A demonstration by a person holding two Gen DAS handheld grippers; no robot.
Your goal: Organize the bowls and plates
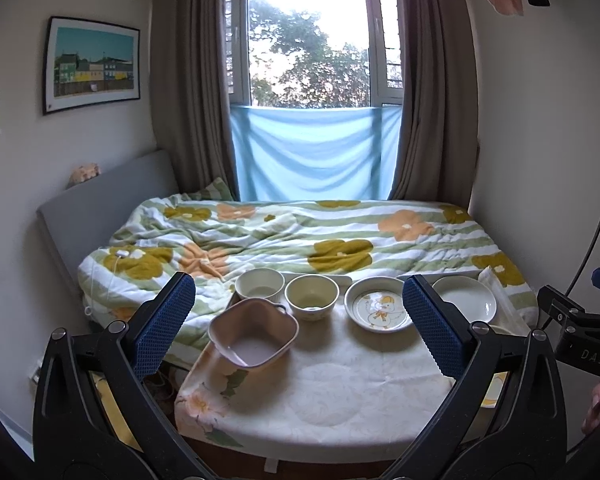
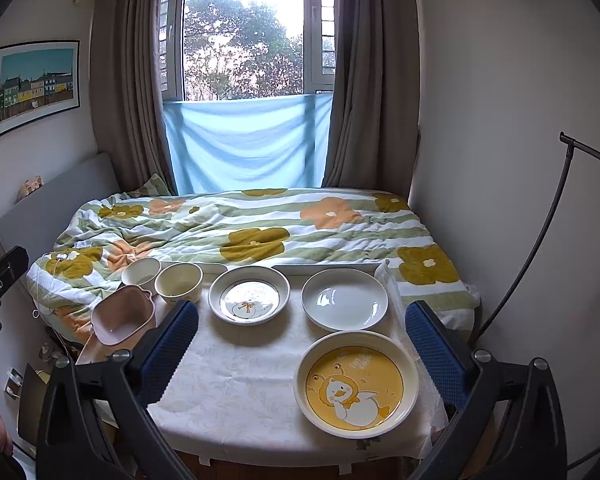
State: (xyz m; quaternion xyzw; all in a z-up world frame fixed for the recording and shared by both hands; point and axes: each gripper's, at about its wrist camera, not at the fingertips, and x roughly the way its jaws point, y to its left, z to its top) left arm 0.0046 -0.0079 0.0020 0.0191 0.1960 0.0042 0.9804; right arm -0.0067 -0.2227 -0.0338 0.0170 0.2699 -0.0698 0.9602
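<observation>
Right wrist view: a small table under a cream floral tablecloth (image 2: 236, 380) is seen at the foot of a bed with a flowered quilt (image 2: 256, 224). The right gripper (image 2: 302, 340) is held wide and empty above the yellow duck-printed round plate (image 2: 356, 384), behind which the plain white plate (image 2: 345, 298) lies. A white duck-patterned dish (image 1: 378, 309), two cream bowls (image 1: 311, 295) and a pink handled square bowl (image 1: 253, 332), tilted, perhaps propped on the table edge, are framed by the left gripper (image 1: 298, 320), likewise spread wide and empty.
</observation>
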